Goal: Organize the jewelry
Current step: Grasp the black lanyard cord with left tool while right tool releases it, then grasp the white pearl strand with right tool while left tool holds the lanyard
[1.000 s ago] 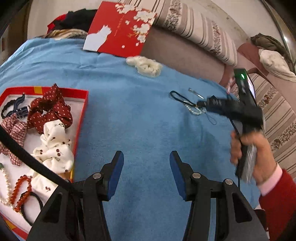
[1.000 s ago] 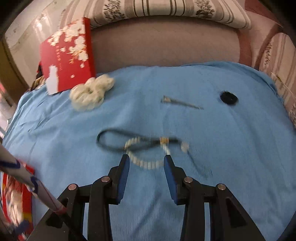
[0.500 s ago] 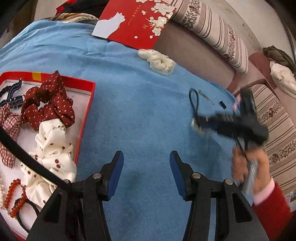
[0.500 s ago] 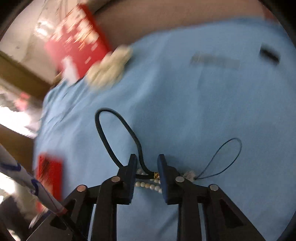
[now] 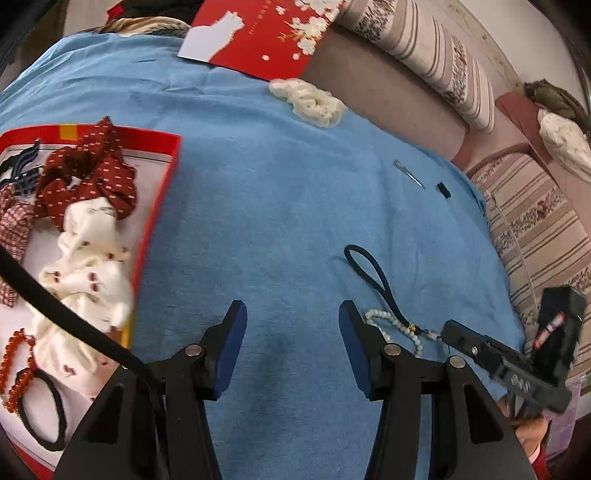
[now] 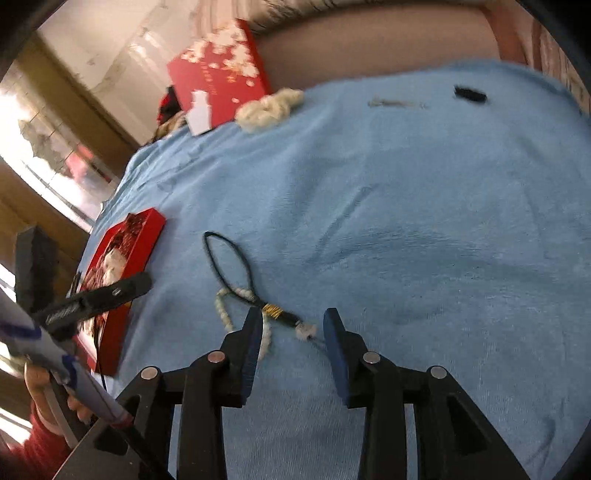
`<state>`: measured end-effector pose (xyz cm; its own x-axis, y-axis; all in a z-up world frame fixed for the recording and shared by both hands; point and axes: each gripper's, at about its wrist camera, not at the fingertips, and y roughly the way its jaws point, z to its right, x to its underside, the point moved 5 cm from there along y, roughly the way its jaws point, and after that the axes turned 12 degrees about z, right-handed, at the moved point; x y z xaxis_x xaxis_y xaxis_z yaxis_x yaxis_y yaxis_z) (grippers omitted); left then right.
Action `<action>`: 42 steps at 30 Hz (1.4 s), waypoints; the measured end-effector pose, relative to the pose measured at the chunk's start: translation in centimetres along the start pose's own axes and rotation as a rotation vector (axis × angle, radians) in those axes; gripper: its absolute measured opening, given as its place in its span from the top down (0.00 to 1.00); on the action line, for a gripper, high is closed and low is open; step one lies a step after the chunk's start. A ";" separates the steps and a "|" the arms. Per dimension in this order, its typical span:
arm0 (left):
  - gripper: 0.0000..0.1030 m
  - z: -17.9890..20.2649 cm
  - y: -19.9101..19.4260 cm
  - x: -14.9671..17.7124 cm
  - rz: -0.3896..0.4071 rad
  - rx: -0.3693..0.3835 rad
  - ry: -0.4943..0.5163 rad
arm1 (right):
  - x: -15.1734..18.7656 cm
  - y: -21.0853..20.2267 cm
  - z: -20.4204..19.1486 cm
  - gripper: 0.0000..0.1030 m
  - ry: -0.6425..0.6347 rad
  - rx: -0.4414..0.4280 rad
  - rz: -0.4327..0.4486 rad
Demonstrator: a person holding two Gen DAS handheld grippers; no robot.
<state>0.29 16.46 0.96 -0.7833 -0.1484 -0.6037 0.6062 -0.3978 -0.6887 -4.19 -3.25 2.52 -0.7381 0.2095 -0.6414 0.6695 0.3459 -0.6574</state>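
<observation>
The right claw (image 6: 293, 328) is spread open low over the blue cloth (image 6: 424, 221), its two fingers on either side of the knotted end of a bead charm (image 6: 258, 306), gripping nothing. That charm lies flat on the cloth: a black cord loop reaching away from the claw, a gold wrap at the knot, and a short string of pale beads curling beside the left finger. In the left wrist view the same charm (image 5: 388, 314) sits just beside the right finger of the left claw (image 5: 290, 332), which is also wide open and empty above bare cloth. The red box (image 5: 162, 184) rests at the left side of the cloth, holding a dotted dark-red scrunchie (image 5: 88, 173), a cream scrunchie (image 5: 88, 258), a checked one, an orange bead bracelet (image 5: 14, 354) and a black hair tie (image 5: 44, 410). Farther back on the cloth lie a white scrunchie (image 5: 310, 103), a thin metal pin (image 5: 408, 173) and a small black piece (image 5: 443, 190), well apart from the charm. A red lid (image 5: 266, 33) with white blossoms leans at the rear.
</observation>
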 end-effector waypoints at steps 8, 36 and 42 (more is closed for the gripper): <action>0.51 1.3 1.4 -1.0 -0.036 0.113 -0.082 | 2.5 0.7 -5.4 0.64 -0.258 -0.115 -0.023; 0.97 1.7 -1.8 -4.4 -0.023 0.210 -0.167 | 2.5 2.9 -7.8 0.77 -0.437 -0.033 0.048; 0.97 -4.1 -9.6 -5.2 0.118 0.164 -0.227 | 2.3 6.3 -6.8 0.77 -0.446 0.040 -0.025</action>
<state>-0.91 24.76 9.02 -0.7309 -0.3936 -0.5576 0.6788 -0.5042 -0.5339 -2.24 5.63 -0.37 -0.6512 -0.2160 -0.7275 0.6613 0.3086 -0.6837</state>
